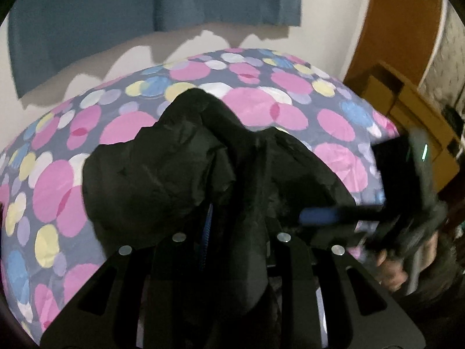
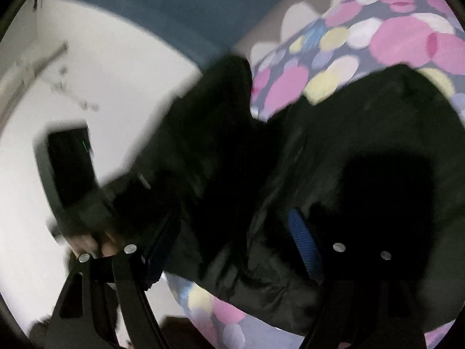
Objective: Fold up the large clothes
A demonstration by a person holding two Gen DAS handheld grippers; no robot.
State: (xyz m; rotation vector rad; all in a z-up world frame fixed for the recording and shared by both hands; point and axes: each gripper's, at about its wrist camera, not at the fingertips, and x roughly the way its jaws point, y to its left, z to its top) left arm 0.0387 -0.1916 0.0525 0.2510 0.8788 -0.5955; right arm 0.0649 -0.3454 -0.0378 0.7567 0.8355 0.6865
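My left claw (image 1: 232, 232) pinches the black jacket (image 1: 180, 157); my right claw (image 2: 232, 250) gapes around it. Next: lay it flat on the bed (image 1: 290, 110).

Bedspread (image 1: 186, 133) — grey ground with pink, yellow, blue and white circles, covers the bed to its far edge. Teal curtain (image 1: 87, 20) hangs on the white wall (image 1: 322, 29) behind the bed's far edge, its hem casting a jagged shadow. Beyond the bed's right corner — a brown wooden door (image 1: 398, 26) and a wooden cabinet (image 1: 407, 107). Right wrist view: blurred; white wall with a pale strip (image 2: 32, 67) at upper left.
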